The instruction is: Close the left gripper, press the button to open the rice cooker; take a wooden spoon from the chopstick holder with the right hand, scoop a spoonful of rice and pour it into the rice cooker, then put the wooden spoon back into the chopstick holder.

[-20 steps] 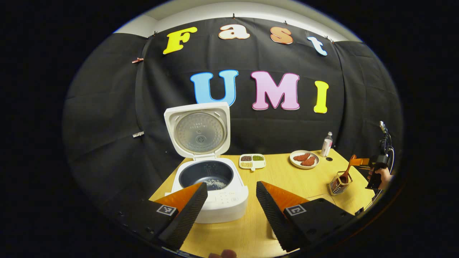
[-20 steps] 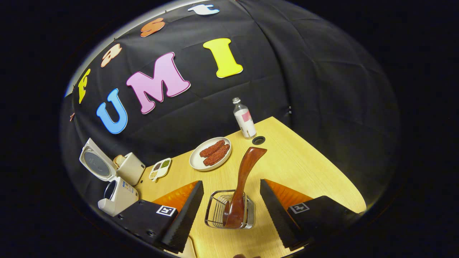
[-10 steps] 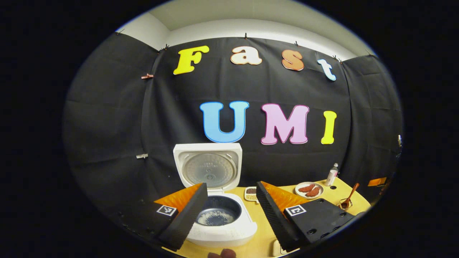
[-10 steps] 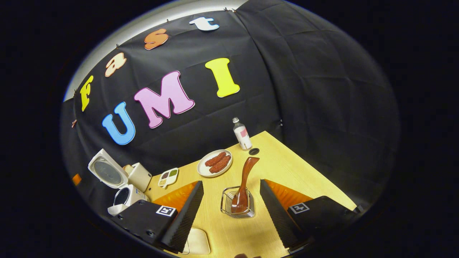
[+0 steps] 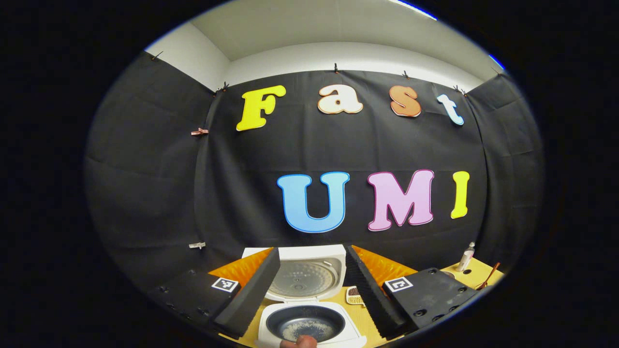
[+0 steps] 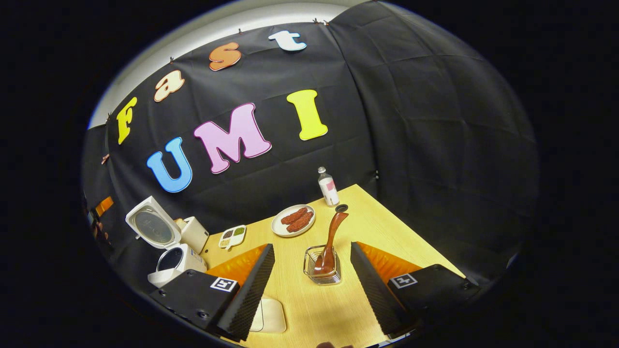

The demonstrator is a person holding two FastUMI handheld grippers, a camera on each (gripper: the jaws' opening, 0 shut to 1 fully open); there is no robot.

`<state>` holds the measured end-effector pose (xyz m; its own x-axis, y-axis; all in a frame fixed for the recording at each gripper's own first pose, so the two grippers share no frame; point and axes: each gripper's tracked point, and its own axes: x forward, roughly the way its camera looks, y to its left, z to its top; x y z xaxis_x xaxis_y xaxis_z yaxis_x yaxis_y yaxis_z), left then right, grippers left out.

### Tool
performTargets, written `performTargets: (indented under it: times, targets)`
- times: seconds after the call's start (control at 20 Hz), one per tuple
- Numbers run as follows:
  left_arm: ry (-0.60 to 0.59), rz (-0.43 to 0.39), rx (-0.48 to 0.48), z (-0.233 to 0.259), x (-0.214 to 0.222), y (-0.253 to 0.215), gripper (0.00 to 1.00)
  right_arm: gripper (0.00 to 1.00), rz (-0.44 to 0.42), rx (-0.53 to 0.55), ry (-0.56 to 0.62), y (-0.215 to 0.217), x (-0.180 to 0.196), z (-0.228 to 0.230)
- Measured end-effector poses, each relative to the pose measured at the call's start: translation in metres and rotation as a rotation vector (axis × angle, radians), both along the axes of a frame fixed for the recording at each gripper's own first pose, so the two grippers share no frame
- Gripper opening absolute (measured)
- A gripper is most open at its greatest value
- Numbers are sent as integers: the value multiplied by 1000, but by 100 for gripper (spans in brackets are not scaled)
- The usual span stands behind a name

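Observation:
The white rice cooker (image 5: 309, 333) stands open on the wooden table, its lid (image 5: 303, 278) upright and a thin layer of rice in the dark pot (image 5: 301, 328). My left gripper (image 5: 311, 251) is open and held above and in front of the cooker, touching nothing. The wooden spoon (image 6: 330, 239) stands bowl-down in the wire chopstick holder (image 6: 323, 267). My right gripper (image 6: 312, 246) is open, held back from the holder with the spoon framed between its fingers but apart from them. The open rice cooker (image 6: 171, 246) sits at the table's far left in the right gripper view.
A plate of sausages (image 6: 293, 221), a bottle (image 6: 328, 186) and a divided dish of grains (image 6: 232, 236) stand along the back of the table (image 6: 387, 227). A white box (image 6: 195, 233) sits behind the cooker. A white dish (image 6: 269, 314) lies near my right gripper.
Both grippers have drawn back from the table. The cooker has sunk to the bottom of the left gripper view. The holder and spoon have shrunk in the right gripper view; the spoon stays in the holder.

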<state>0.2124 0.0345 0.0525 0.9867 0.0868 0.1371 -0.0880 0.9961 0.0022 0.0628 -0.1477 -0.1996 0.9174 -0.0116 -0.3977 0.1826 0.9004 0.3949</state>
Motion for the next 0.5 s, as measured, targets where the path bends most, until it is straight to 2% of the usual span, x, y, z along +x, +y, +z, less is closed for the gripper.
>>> performTargets:
  times: [0.2, 0.5]
  targets:
    - [-49, 22, -29, 19, 27, 10, 94, 99, -13, -17, -8, 2, -16, 15]
    - [-80, 63, 18, 28, 78, 37, 93, 98, -8, -74, -23, 10, -36, 39]
